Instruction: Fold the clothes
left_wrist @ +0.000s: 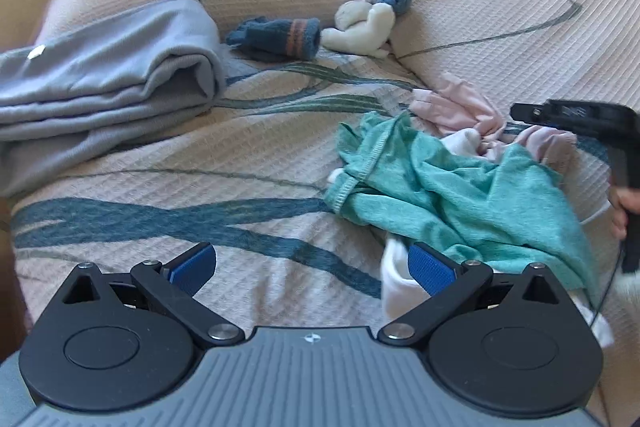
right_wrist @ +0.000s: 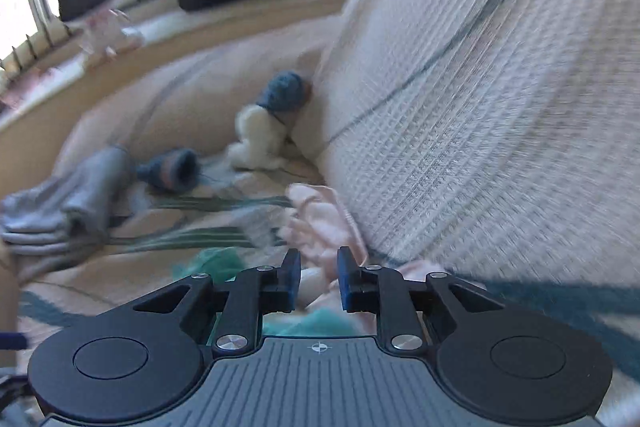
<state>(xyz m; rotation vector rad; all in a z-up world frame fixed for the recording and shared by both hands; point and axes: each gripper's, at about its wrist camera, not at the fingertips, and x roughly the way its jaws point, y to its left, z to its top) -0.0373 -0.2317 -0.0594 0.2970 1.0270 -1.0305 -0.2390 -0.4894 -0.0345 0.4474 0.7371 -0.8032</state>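
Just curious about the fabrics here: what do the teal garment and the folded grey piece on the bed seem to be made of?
The teal garment looks like a thin, matte cotton-type jersey knit: it crumples softly and shows a stitched hem. The folded grey piece appears thicker and smoother, perhaps fleece or brushed knit, judging by its rounded folds and faint sheen. Neither fibre can be confirmed by sight.
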